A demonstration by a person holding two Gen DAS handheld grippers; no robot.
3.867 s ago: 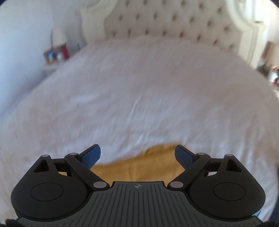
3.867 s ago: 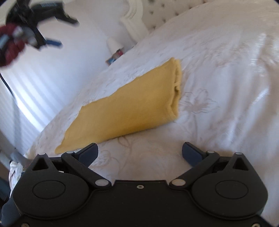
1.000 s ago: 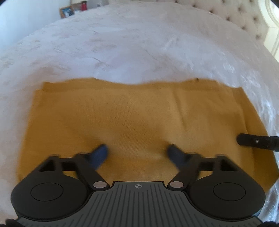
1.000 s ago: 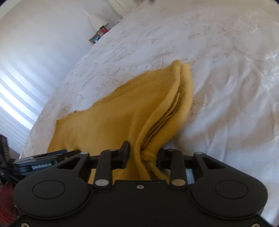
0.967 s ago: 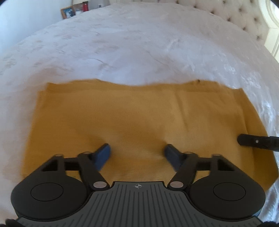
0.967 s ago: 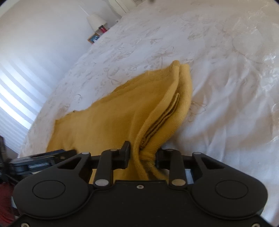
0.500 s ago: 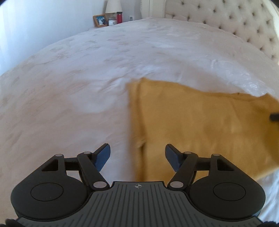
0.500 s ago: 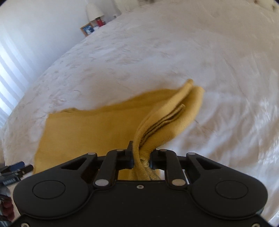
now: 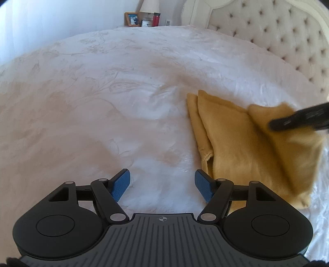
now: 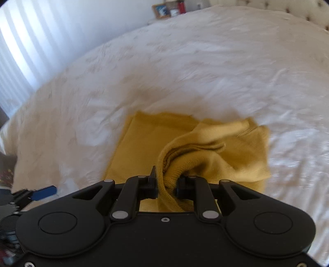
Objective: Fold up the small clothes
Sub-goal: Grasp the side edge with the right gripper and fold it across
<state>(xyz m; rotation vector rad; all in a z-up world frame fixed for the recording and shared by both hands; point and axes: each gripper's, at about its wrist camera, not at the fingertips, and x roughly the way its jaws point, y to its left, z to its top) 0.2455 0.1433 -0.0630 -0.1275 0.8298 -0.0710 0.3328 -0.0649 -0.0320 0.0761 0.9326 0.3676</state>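
Observation:
A mustard-yellow knit garment (image 9: pixel 242 143) lies on the white bedspread (image 9: pixel 102 102), partly folded over itself. My right gripper (image 10: pixel 167 185) is shut on a bunched edge of the garment (image 10: pixel 197 147) and holds it lifted over the flat part. In the left wrist view the right gripper (image 9: pixel 300 120) shows as a dark blurred bar over the cloth at the right edge. My left gripper (image 9: pixel 162 185) is open and empty, just above the bedspread to the left of the garment. Its blue finger (image 10: pixel 44 192) shows at the lower left of the right wrist view.
A tufted cream headboard (image 9: pixel 277 35) stands at the back right. A nightstand with a picture frame (image 9: pixel 131 18), a red bottle (image 9: pixel 156 19) and a lamp sits at the far side. White bedspread (image 10: pixel 205 61) surrounds the garment.
My right gripper closed on the garment's end and carried it over the flat part, doubling it. My left gripper came off the cloth and moved left; it stays open.

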